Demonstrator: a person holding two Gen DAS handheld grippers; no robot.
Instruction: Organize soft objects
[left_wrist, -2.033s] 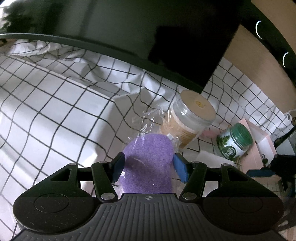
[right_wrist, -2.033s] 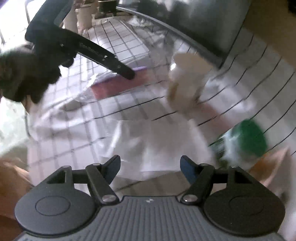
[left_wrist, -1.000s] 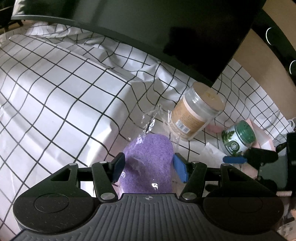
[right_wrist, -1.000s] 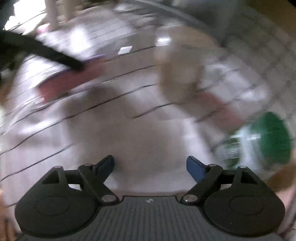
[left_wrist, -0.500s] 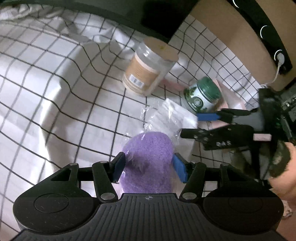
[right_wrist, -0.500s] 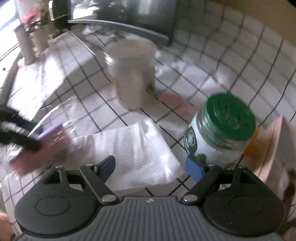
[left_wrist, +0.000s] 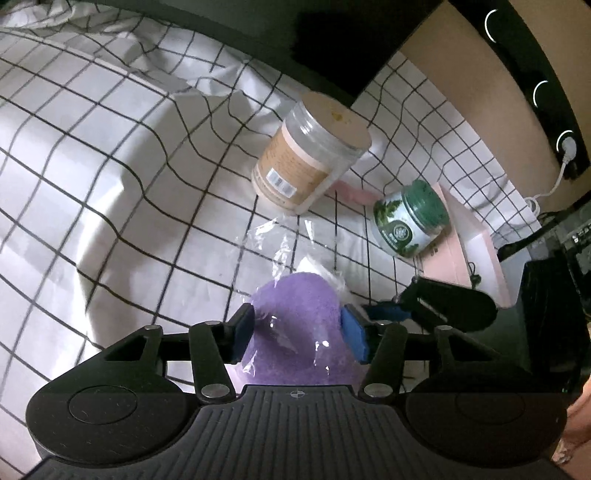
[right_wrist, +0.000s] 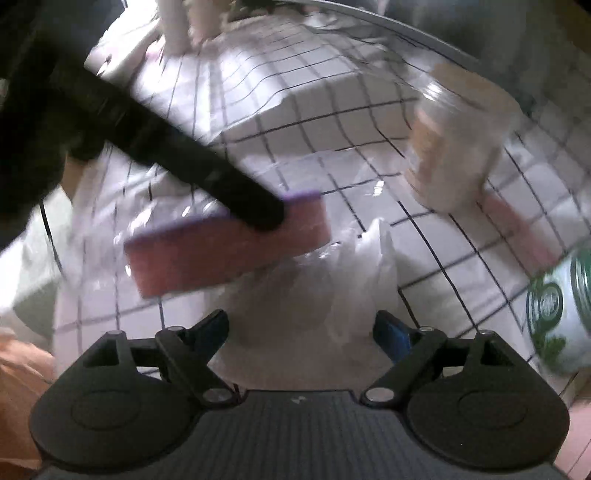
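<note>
Sponge (left_wrist: 295, 317), purple and wrapped in clear film, sits at the bottom centre of the left wrist view, squeezed between the pads of our left tongs (left_wrist: 297, 328), which are closing further on it. In the right wrist view the same sponge shows at centre left as a reddish slab with a purple top, with the dark finger of the left tongs lying across it.

Our right tongs (right_wrist: 301, 332) stand wide with nothing pressed between the pads, and they are opening a little more. Just ahead of them, at lower centre of that view, lies a white cloth in a crinkled clear bag (right_wrist: 332, 280) on the checked worktop (left_wrist: 110, 184). That picture is smeared by motion, so we can only guess that the bag rests flat and is not yet touched.

We judge the step in hand to be bringing the two soft things together: the sponge is carried, the bagged cloth is the next pick. The next move calls for lowering the right tongs over the bag and closing on the cloth, not just the loose film, while keeping clear of the beige jar (left_wrist: 314, 155) at upper centre and the green-lidded jar (left_wrist: 410, 225) at right.
</note>
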